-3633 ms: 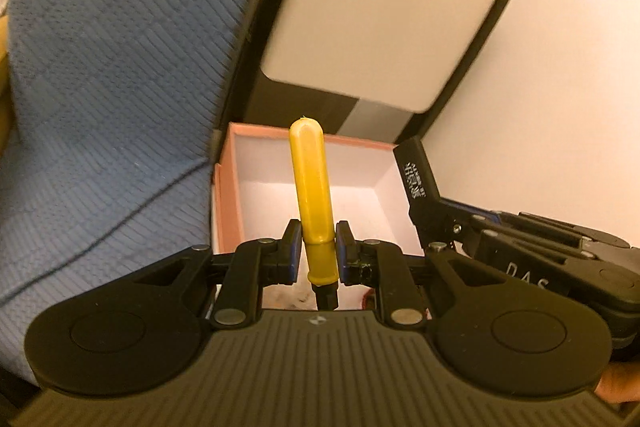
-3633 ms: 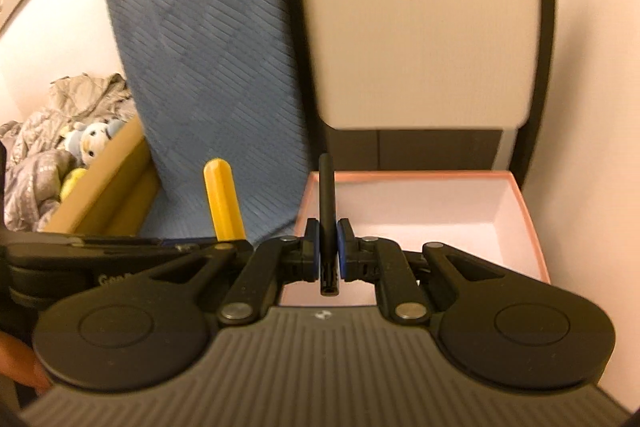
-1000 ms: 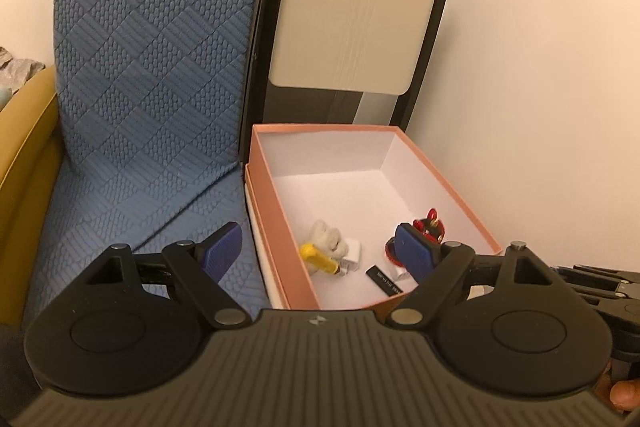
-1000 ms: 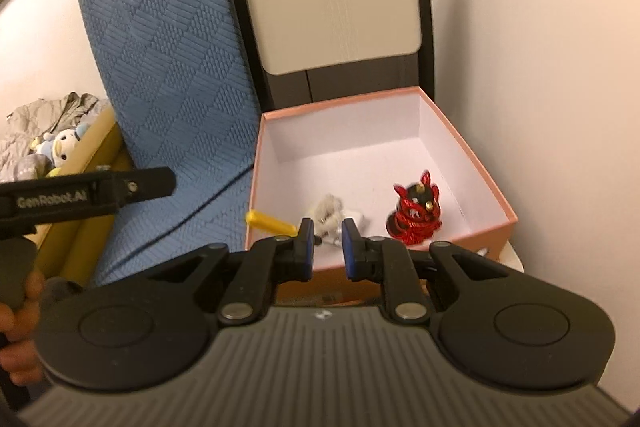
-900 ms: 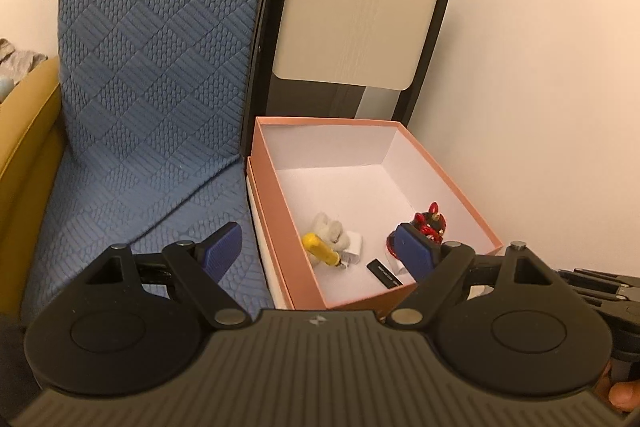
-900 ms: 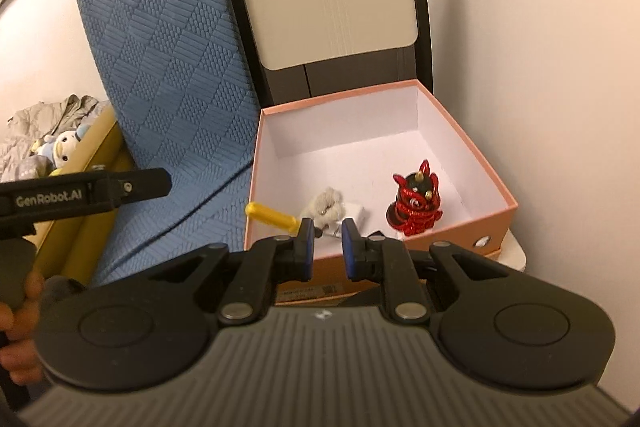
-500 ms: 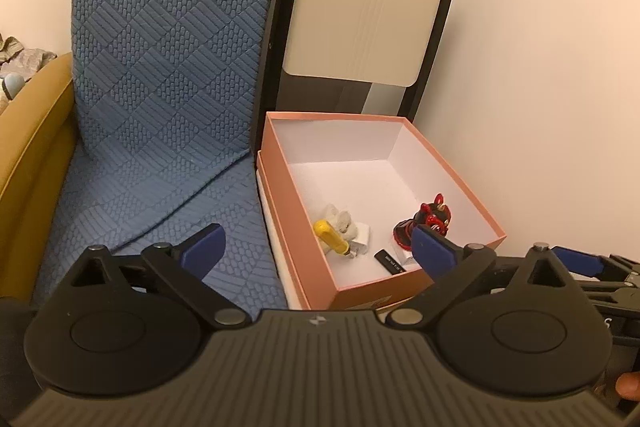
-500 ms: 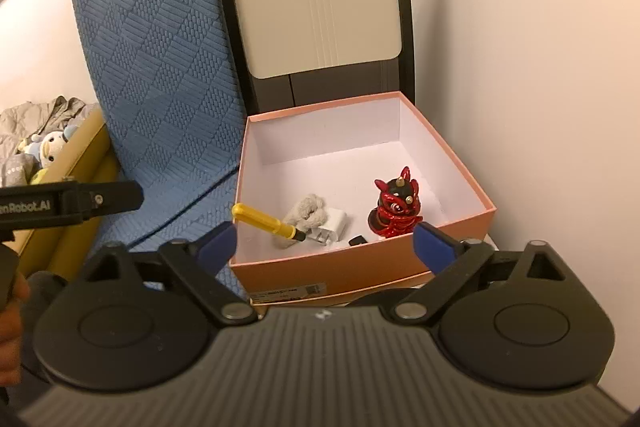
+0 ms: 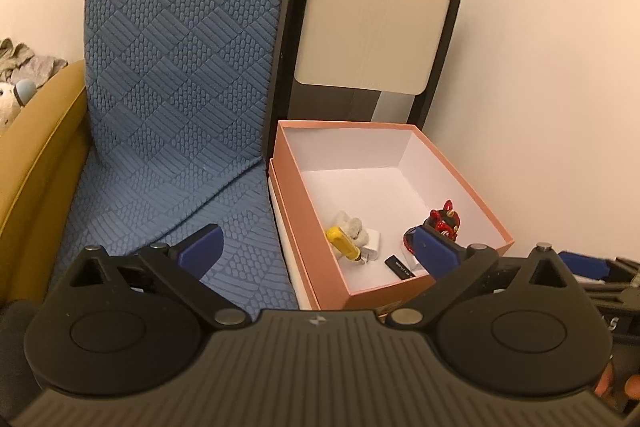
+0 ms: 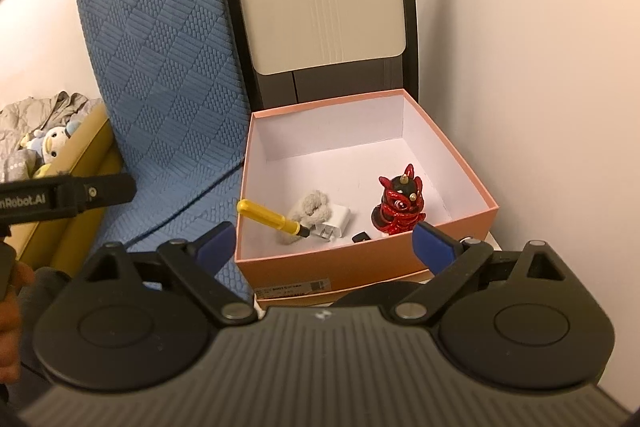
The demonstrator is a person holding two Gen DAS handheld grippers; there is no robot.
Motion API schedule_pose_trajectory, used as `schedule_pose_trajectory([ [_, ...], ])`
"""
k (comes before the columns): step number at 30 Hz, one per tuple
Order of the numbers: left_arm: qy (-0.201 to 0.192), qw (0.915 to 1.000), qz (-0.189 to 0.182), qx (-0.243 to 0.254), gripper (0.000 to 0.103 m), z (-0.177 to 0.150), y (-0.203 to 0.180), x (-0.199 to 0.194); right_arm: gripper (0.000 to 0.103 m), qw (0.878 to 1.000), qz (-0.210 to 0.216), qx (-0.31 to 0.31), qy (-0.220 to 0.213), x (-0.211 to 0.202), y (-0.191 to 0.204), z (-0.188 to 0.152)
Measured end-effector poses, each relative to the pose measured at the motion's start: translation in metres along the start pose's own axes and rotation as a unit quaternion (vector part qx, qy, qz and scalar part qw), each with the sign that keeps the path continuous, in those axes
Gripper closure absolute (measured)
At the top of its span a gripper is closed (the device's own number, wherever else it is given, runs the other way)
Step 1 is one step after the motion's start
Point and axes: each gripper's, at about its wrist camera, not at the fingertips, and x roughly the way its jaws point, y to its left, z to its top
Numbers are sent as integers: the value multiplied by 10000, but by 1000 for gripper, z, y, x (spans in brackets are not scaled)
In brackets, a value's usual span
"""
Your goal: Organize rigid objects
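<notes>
Both grippers sit back from the pink cardboard box, left gripper and right gripper each with jaws spread wide and nothing between them. The far half of the box floor is bare. At the near end lie a yellow-handled screwdriver, a fuzzy grey toy, a white plug and a glossy red figurine. A "Robot.AI" label shows on the left gripper's side. Quilted blue cushion to the left.
</notes>
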Motion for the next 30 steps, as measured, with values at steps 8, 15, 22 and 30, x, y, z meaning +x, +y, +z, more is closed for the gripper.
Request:
schedule_pose_trajectory([
  [8,41,10000,7,7,0,1,0,-1,7,10000,18,35,42,-1,1,-1],
  [15,22,10000,11,-35,0,0,1,-1,7,10000,10,36,67,-1,2,-1],
  [22,39,9999,12,-109,0,-2,4,0,7,10000,-4,34,83,-2,4,-2],
  [30,41,10000,-46,-63,0,-2,3,-1,7,9999,-5,70,110,-1,2,-3],
])
